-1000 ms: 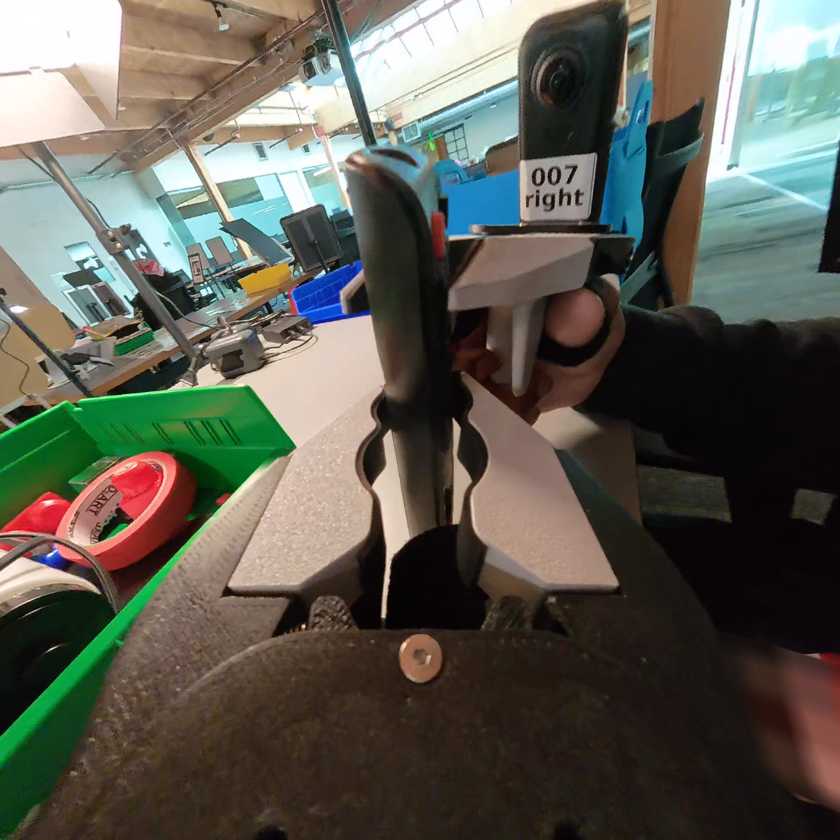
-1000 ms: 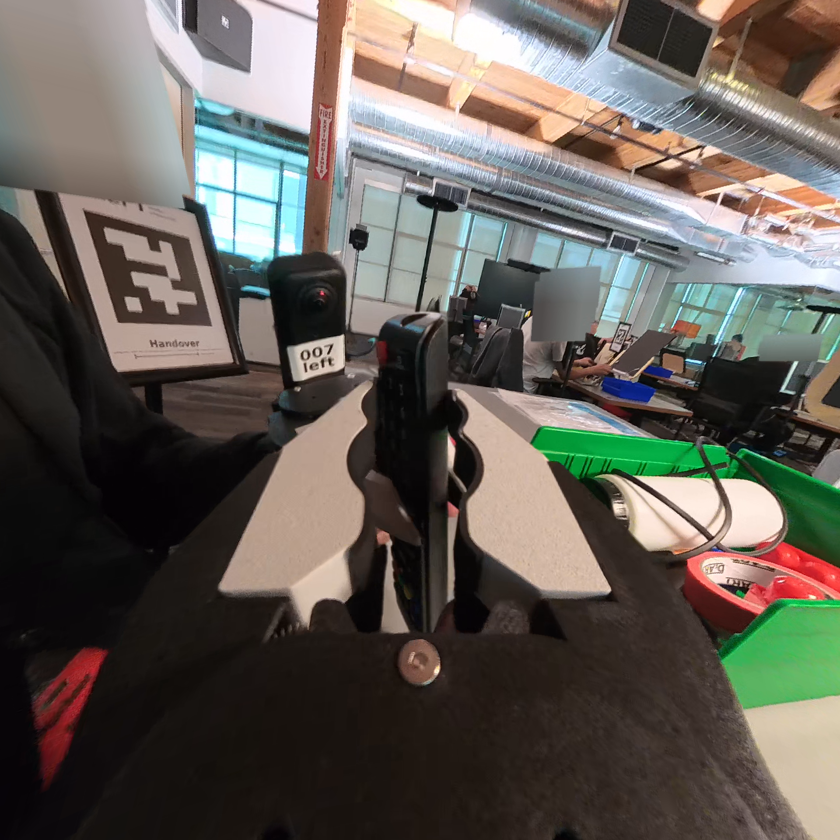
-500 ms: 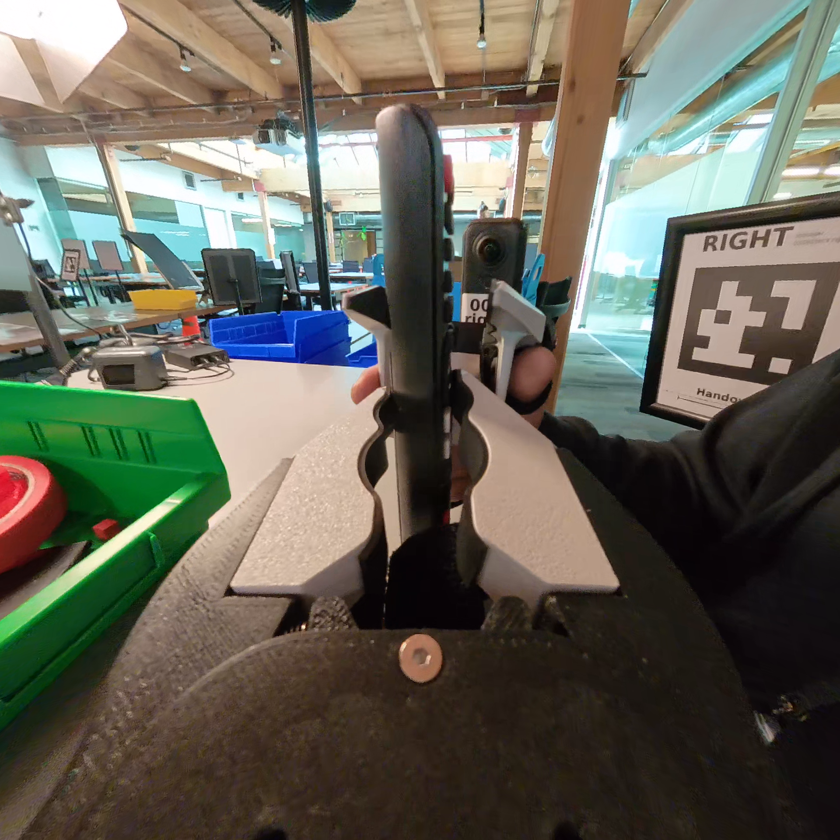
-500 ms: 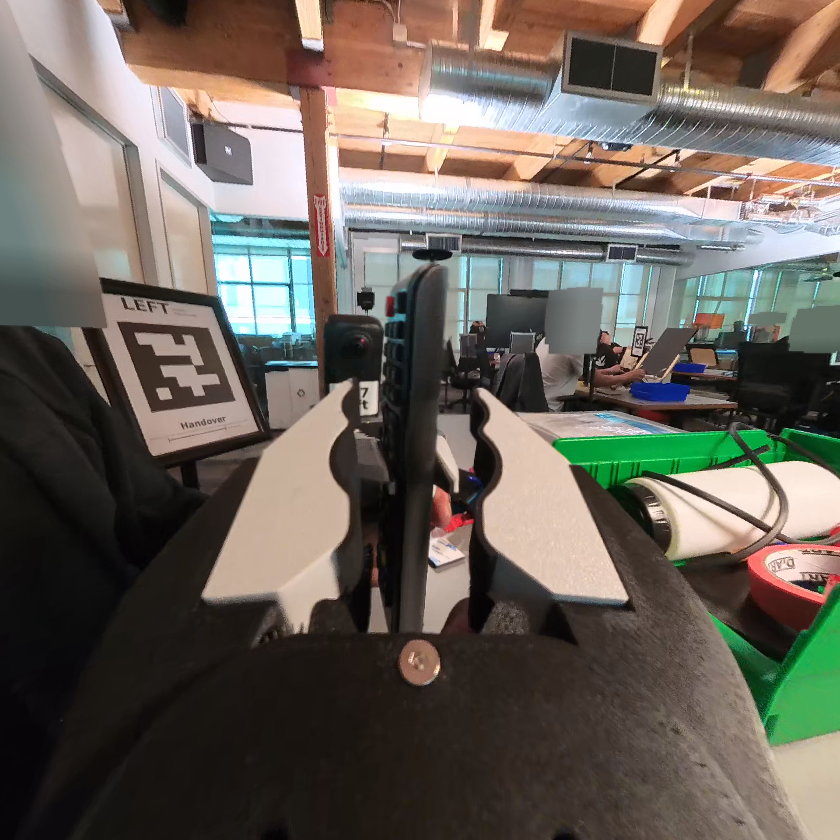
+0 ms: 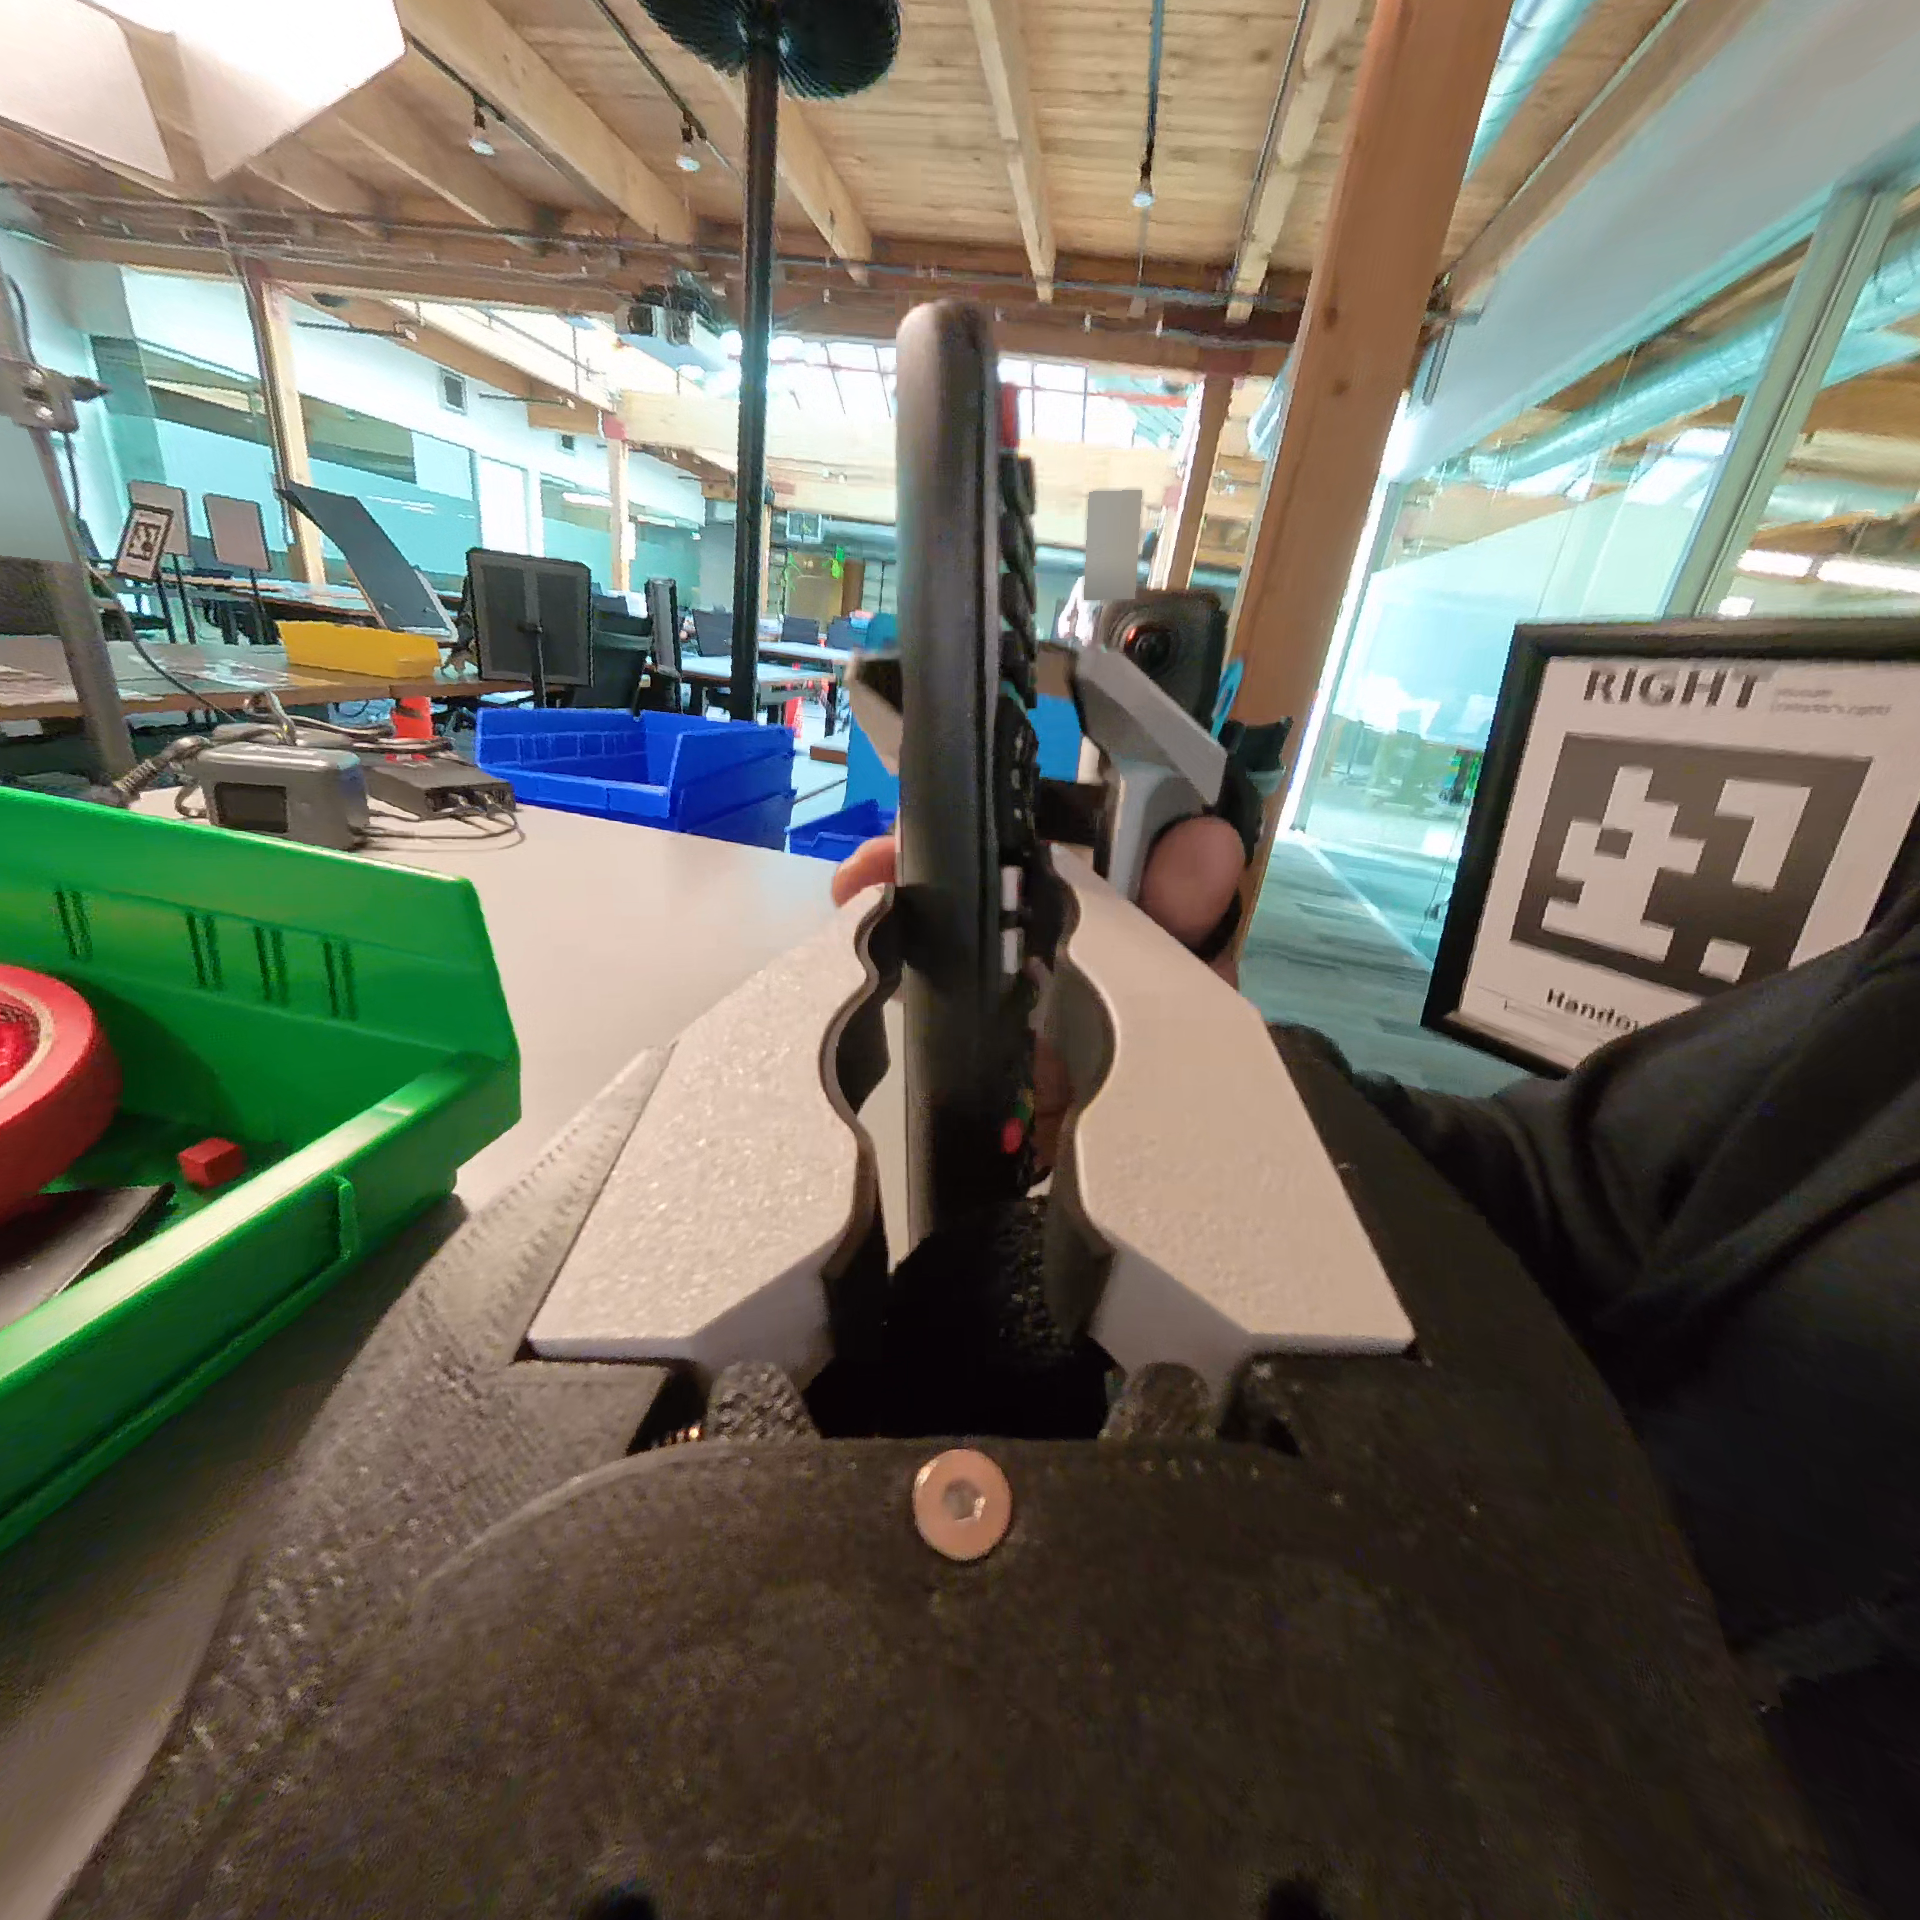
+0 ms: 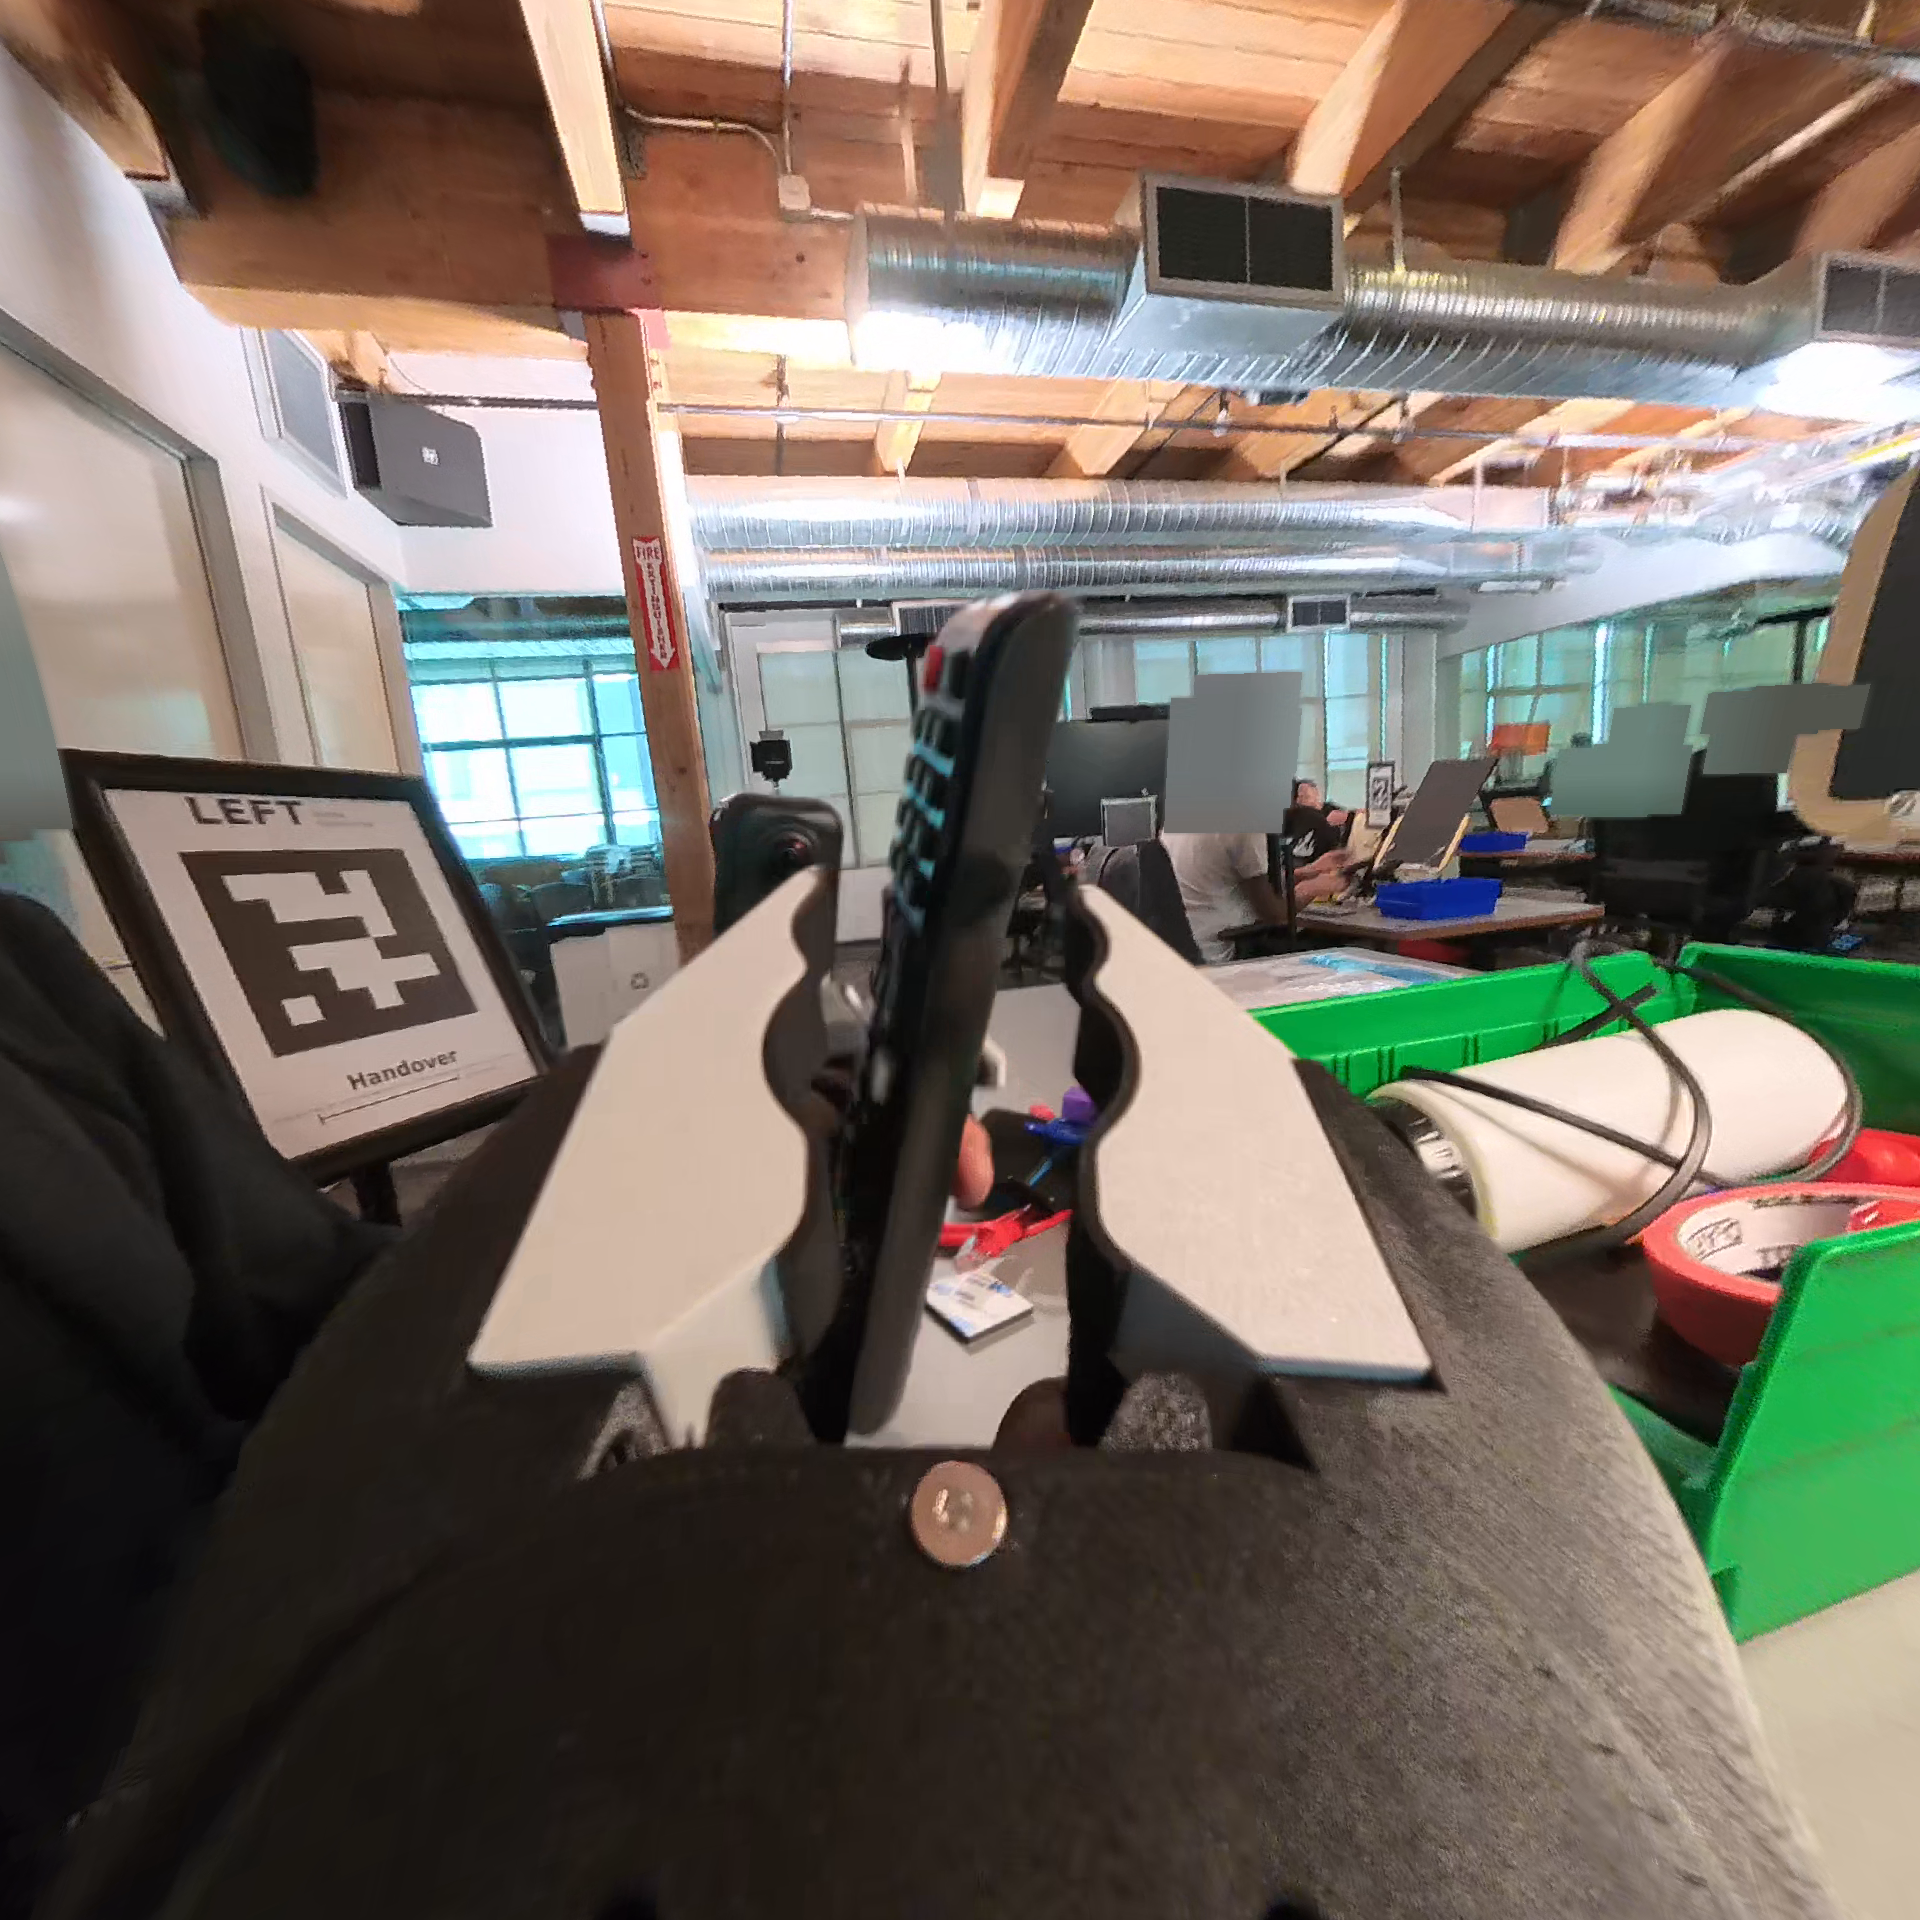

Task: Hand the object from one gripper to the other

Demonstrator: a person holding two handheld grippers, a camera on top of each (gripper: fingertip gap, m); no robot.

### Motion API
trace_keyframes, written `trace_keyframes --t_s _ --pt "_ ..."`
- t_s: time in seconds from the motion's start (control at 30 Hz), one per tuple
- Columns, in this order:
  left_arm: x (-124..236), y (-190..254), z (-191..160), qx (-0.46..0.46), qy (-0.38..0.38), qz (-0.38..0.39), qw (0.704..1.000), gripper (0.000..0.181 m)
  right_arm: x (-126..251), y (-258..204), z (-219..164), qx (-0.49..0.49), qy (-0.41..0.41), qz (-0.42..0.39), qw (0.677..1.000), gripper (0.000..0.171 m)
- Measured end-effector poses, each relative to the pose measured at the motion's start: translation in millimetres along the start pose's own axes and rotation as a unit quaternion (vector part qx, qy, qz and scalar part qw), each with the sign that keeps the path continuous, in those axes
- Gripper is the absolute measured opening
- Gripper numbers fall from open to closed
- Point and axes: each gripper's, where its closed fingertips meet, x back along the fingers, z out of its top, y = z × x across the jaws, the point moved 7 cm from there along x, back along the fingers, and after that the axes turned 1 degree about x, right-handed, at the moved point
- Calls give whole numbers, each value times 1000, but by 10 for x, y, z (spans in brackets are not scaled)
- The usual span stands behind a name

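Note:
A black remote control (image 5: 945, 727) stands upright, edge-on, with its buttons facing right. My left gripper (image 5: 966, 894) is shut on its lower part. In the right wrist view the same remote (image 6: 966, 883) leans slightly right between the fingers of my right gripper (image 6: 945, 894), whose jaws stand apart with gaps on both sides. The right gripper's grey fingers (image 5: 1143, 727) also show in the left wrist view, spread either side of the remote, with a hand (image 5: 1184, 883) on its handle. The left gripper's camera (image 6: 774, 862) shows behind the remote.
A green bin (image 5: 260, 935) holding red tape (image 5: 42, 1081) sits on the grey table (image 5: 644, 914). It also shows in the right wrist view (image 6: 1818, 1351) with a white roll (image 6: 1610, 1101). Framed marker signs (image 5: 1683, 831) (image 6: 312, 956) stand beside me. Blue bins (image 5: 644, 769) sit farther back. The grippers are tip to tip, or close to it.
My right gripper was shut on the remote and has opened around it. My left gripper has kept its hold. Both views have tilted upward.

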Motion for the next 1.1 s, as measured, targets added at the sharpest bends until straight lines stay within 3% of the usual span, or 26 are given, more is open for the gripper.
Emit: trace_keyframes --t_s 0.07,0.33,0.4,0.43,0.67,0.73,0.8,1.03,1.1 --pt "50 -40 65 27 32 -1 999 25 -23 5 -40 -12 -17 4 1000 52" --pt "191 -130 222 95 130 -12 987 25 -150 -94 -272 -9 -102 31 994 49" --pt "167 -89 211 93 125 -28 987 25 -188 -119 -341 -5 -120 32 992 28" --pt "148 -71 197 93 118 -35 988 25 -201 -120 -361 6 -124 23 992 26" --pt "152 -99 211 95 124 -15 988 42 -195 -110 -301 0 -95 15 995 25" --pt "139 -86 194 96 116 -23 988 40 -194 -105 -302 -5 -94 13 995 24" --pt "131 -43 185 82 107 -38 990 26 -197 -119 -300 -7 -89 18 996 25" --pt "194 -99 234 63 129 0 990 24 -259 -127 -398 -39 -104 17 994 35" --pt "189 -100 232 71 132 -3 989 24 -274 -142 -444 -35 -121 17 992 29"
